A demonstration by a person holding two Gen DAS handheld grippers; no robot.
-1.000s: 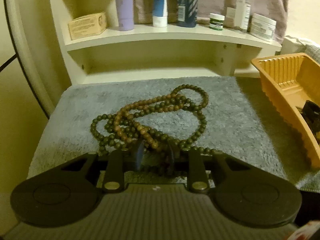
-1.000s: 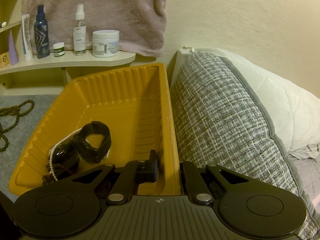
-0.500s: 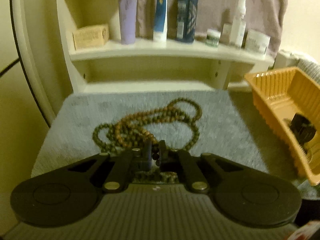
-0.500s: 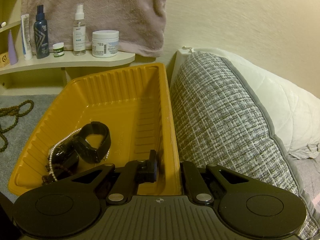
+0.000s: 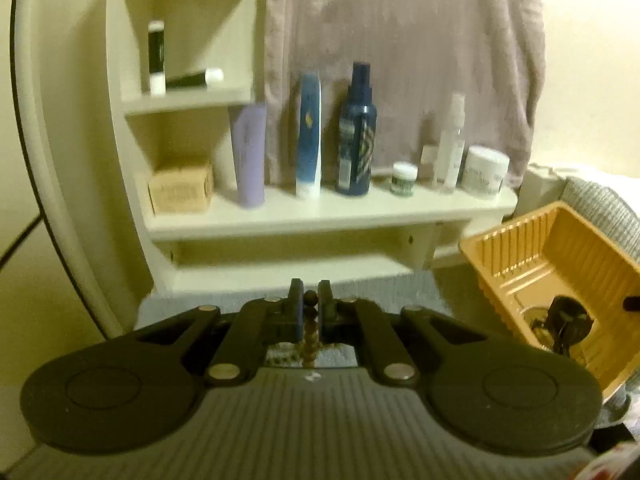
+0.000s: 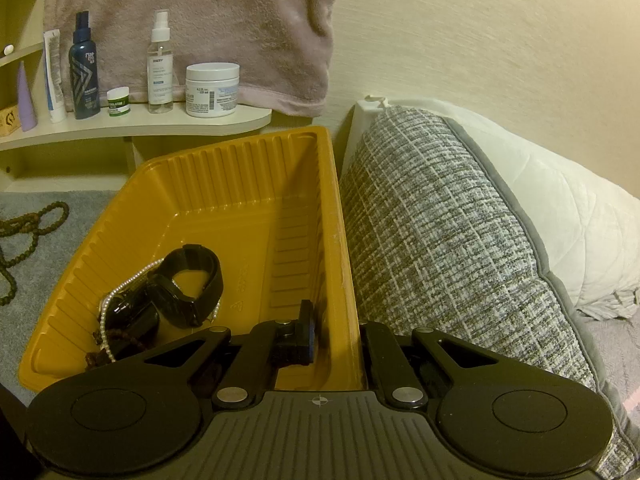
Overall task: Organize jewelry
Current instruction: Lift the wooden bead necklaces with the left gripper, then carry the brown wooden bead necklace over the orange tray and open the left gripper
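Gray mat [image 6: 48, 240] holds most of my bead necklace [image 5: 310, 322], pinched in the left gripper [image 5: 310, 304], so next I carry it to the orange tray [image 6: 256, 168], whose right wall my right gripper [image 6: 336, 322] seems clamped on.

The tray [image 6: 256, 168] is orange-yellow with ribbed walls. In it lie a black watch [image 6: 192, 288] and a string of white pearls [image 6: 105, 320]. The bead strand [image 5: 310, 328] is brown and dark olive. The mat [image 6: 40, 264] is plain grey. The pillow [image 6: 440, 248] has a grey-and-white woven check. The towel [image 6: 224, 12] is dusty pink. One bottle [image 6: 84, 72] is dark blue; the tube [image 5: 250, 156] is lilac.
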